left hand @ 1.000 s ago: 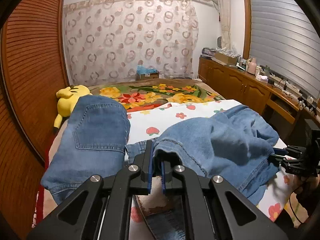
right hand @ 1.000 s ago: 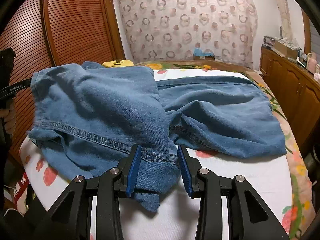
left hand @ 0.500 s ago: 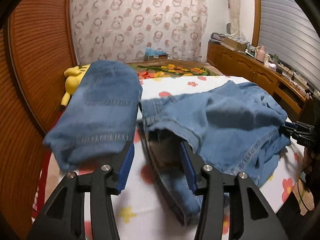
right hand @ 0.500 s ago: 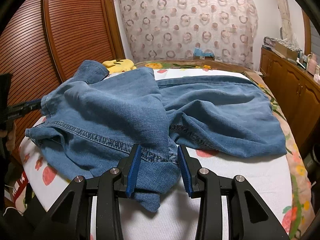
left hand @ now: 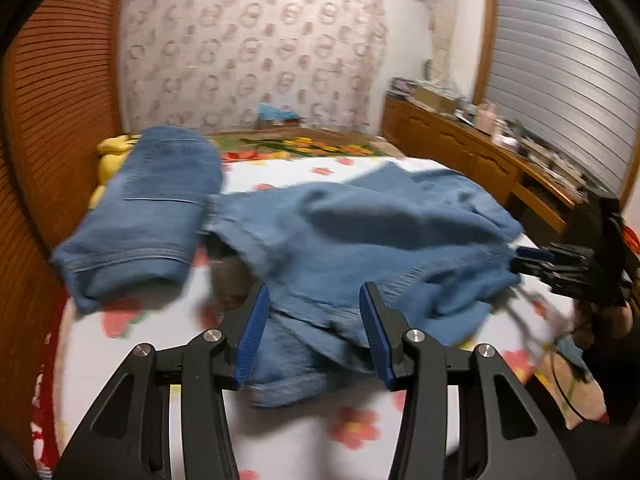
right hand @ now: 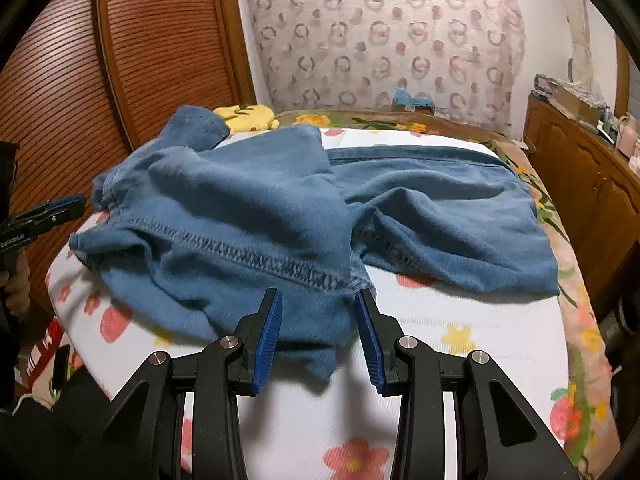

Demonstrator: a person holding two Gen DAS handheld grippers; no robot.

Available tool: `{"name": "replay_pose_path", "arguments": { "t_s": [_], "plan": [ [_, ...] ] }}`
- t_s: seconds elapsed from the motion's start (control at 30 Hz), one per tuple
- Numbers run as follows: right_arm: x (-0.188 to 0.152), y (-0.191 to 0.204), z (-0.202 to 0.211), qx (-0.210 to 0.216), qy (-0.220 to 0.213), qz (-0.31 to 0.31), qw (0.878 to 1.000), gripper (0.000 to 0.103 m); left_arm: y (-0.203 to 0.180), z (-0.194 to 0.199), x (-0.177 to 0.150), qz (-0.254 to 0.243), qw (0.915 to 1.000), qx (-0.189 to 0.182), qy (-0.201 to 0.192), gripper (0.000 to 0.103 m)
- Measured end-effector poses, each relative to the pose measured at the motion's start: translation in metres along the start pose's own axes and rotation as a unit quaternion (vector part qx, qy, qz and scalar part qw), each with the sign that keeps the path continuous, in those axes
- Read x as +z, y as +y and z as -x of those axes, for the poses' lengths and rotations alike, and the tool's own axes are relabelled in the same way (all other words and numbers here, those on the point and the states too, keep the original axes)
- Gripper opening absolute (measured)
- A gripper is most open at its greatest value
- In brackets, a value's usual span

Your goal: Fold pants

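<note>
Left gripper (left hand: 312,332) hangs released over the jeans (right hand: 248,216) heaped on the bed (right hand: 460,336), right gripper (right hand: 318,332) parted, denim between its pads, grip unclear; that loose fold may slump and bunch crooked, while the yellow plush toy (right hand: 248,116) crowds the far corner

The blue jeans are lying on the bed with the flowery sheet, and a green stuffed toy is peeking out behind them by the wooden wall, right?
Almost. The stuffed toy is yellow, not green; the right wrist view shows it most clearly. The rest holds: the blue jeans lie on the bed with the flowery sheet, and the toy peeks out behind them by the wooden wall.
</note>
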State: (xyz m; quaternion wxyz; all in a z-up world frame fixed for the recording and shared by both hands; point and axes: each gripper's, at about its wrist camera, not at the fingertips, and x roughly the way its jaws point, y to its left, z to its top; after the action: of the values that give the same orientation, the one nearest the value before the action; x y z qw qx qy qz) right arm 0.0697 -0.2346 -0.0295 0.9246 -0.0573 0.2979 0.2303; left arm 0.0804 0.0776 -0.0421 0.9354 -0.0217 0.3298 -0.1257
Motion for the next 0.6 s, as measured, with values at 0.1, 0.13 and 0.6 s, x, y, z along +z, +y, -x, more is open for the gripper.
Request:
{"name": "replay_pose_path", "arguments": {
  "t_s": [0.1,0.13,0.6],
  "plan": [
    [-0.002,0.000,-0.001,-0.001,0.004,0.001,1.000,0.039,-0.014,-0.009,-0.006,-0.013,0.9997,-0.017,0.015,0.048],
    [-0.001,0.000,-0.003,-0.002,0.005,0.000,1.000,0.039,-0.017,-0.013,-0.009,-0.014,0.9995,-0.018,0.021,0.048],
    [0.003,-0.003,-0.010,0.002,0.011,-0.009,1.000,0.039,-0.015,-0.002,-0.009,-0.023,0.9997,-0.005,0.010,0.019]
  ]
}}
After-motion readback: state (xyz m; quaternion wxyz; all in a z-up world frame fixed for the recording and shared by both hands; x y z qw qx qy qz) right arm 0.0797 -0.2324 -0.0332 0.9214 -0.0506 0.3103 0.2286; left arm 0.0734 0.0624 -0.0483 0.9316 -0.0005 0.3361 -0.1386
